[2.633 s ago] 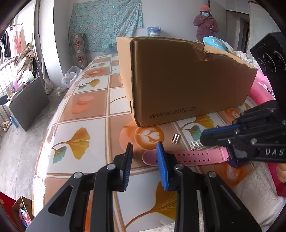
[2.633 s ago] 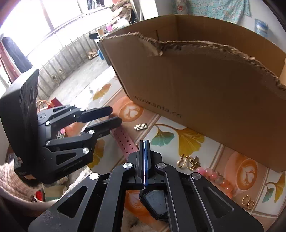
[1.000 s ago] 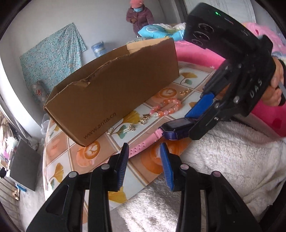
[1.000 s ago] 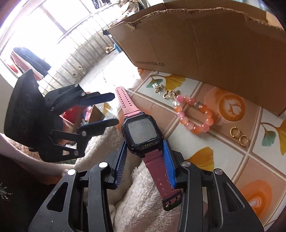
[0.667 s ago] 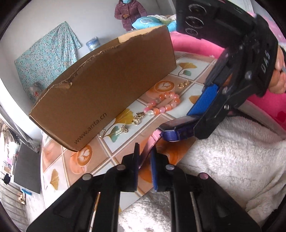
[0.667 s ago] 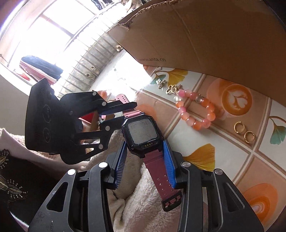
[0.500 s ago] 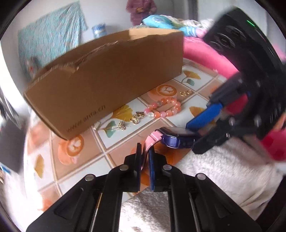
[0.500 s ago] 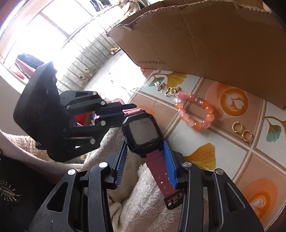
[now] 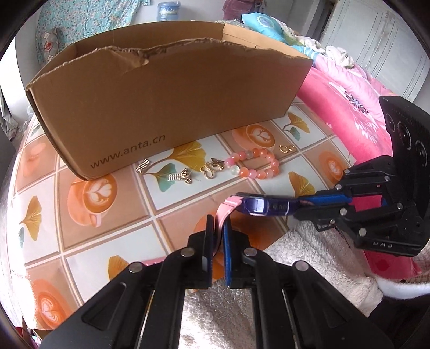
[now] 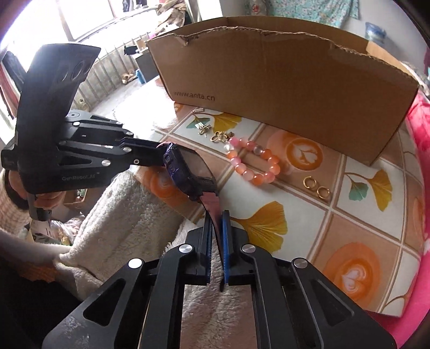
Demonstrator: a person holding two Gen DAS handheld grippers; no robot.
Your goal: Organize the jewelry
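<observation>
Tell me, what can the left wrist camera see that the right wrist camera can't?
Only the left wrist view shows the pink quilt, the white cupboard doors and the right gripper from outside. Only the right wrist view shows the bright window, the railing and the left gripper from outside. Both show the watch, each gripper shut on a strap, the cardboard box, bead bracelet and gold rings.

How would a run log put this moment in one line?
left tool: shut on pink-strapped purple watch | right tool: shut on other strap | watch above table

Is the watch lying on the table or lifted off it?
Lifted: the watch hangs above the table, one strap in each gripper's fingers.
</observation>
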